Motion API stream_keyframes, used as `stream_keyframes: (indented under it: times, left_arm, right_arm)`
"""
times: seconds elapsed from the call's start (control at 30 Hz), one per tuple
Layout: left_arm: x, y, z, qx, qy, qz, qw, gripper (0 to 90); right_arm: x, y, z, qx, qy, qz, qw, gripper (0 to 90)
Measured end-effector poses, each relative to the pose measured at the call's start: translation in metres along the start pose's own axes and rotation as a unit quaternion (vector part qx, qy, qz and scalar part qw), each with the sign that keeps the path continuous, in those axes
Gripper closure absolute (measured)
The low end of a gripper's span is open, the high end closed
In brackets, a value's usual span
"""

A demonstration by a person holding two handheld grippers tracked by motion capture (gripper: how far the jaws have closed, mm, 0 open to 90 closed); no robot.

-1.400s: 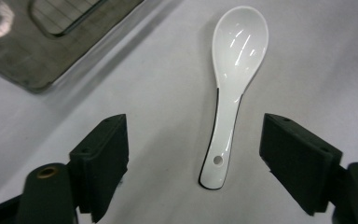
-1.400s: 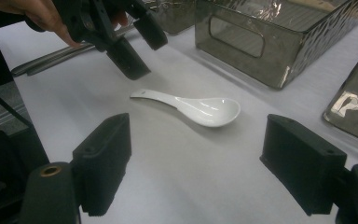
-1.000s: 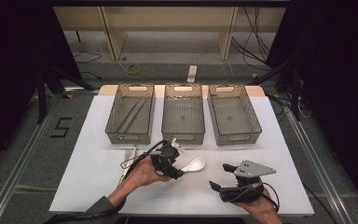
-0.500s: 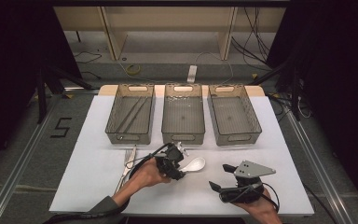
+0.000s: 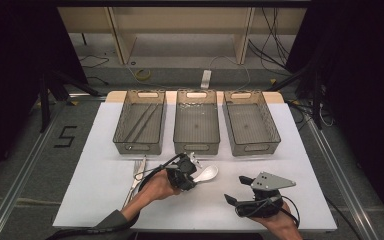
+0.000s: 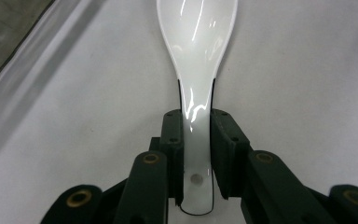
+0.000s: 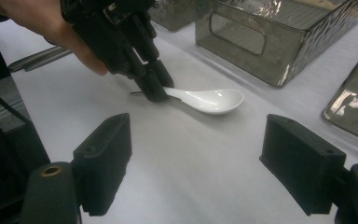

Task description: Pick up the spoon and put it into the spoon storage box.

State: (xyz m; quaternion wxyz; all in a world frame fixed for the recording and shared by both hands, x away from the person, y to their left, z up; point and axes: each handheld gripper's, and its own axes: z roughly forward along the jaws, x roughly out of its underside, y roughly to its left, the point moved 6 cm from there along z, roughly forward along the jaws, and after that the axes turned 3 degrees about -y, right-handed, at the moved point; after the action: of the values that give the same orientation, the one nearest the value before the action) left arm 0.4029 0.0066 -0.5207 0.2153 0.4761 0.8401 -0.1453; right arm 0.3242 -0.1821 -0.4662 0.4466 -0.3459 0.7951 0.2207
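Observation:
A white ceramic spoon lies on the white table, its bowl pointing right. In the left gripper view its handle runs between both pads, which touch it on either side. My left gripper has just been closing, and it is now shut on that handle. The right gripper view shows the left gripper tilted down onto the spoon, which rests on the table. My right gripper sits near the front right, open, with only bare table between its jaws.
Three grey see-through bins stand in a row behind: the left bin holds long thin utensils, while the middle bin and the right bin look bare. A fork and a knife lie left of my left hand.
The left jaws have drawn in around the spoon's handle. Both hands have stayed where they were, and the spoon has not shifted.

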Motion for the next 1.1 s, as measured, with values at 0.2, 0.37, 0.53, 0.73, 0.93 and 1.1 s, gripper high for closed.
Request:
stream_keyframes:
  times: [0.2, 0.37, 0.53, 0.73, 0.93, 1.1]
  left_arm:
    - [0.000, 0.001, 0.000, 0.004, -0.011, -0.006, 0.9999, 75.9]
    - [0.000, 0.003, -0.003, 0.011, -0.018, -0.010, 0.9997, 76.1]
    - [-0.002, 0.007, -0.009, 0.012, -0.031, -0.021, 0.9992, 76.0]
    - [-0.007, 0.007, -0.024, 0.013, -0.052, -0.023, 0.9983, 76.0]
    - [-0.013, 0.013, -0.041, 0.014, -0.082, -0.040, 0.9957, 76.0]
    - [-0.014, 0.018, -0.046, 0.009, -0.091, -0.044, 0.9949, 76.0]
  right_arm:
    - [0.000, 0.000, 0.000, 0.000, 0.000, 0.000, 1.0000, 24.9]
    - [-0.001, -0.001, -0.001, 0.001, -0.002, -0.001, 1.0000, 25.0]
    - [-0.001, -0.001, -0.001, 0.000, -0.002, -0.003, 1.0000, 24.9]
    - [0.000, -0.001, -0.001, 0.001, -0.003, 0.000, 1.0000, 24.9]
    - [0.000, -0.002, -0.002, 0.002, -0.004, 0.001, 1.0000, 24.9]
    - [0.000, -0.001, -0.001, 0.001, -0.002, -0.001, 1.0000, 24.9]
